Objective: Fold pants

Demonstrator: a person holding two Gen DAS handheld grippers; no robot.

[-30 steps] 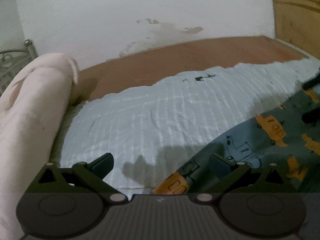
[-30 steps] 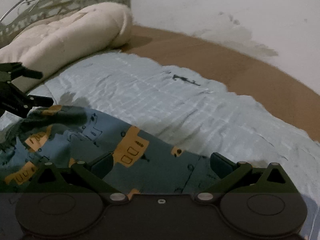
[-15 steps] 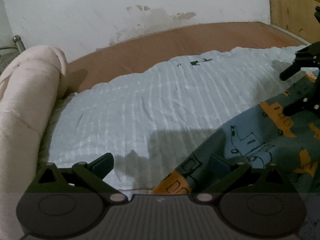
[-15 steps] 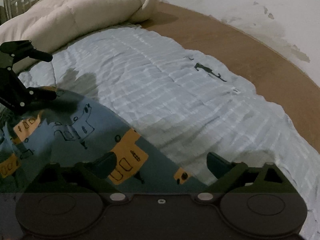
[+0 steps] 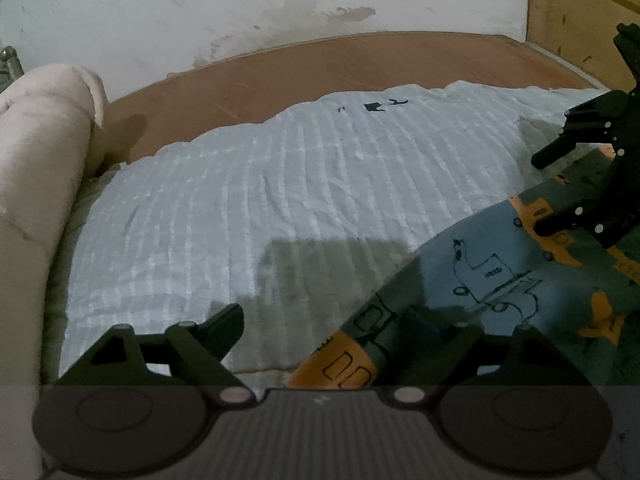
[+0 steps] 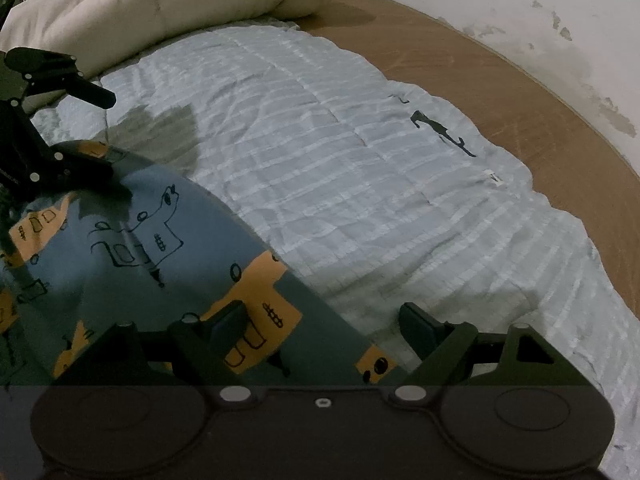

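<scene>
The pants [image 5: 492,276] are blue-grey with orange vehicle prints and lie on a pale blue quilt [image 5: 280,184]. In the left wrist view their edge runs under my open left gripper [image 5: 324,320], whose right finger is over the cloth. My right gripper [image 5: 576,188] shows at the far right, open above the pants. In the right wrist view the pants [image 6: 132,248] fill the lower left. My right gripper [image 6: 324,320] is open, its left finger over the cloth. My left gripper [image 6: 84,132] shows at the left edge, open over the pants.
A cream rolled duvet [image 6: 160,4] lies at the head of the bed, also at the left of the left wrist view [image 5: 36,152]. Brown bare bed board [image 5: 340,64] runs beyond the quilt along a stained white wall [image 5: 240,0]. A wooden panel [image 5: 580,4] stands at the right.
Both cameras have risen and tilted down, showing more quilt. The two grippers have come closer together, each larger in the other's view. Both stay open.
</scene>
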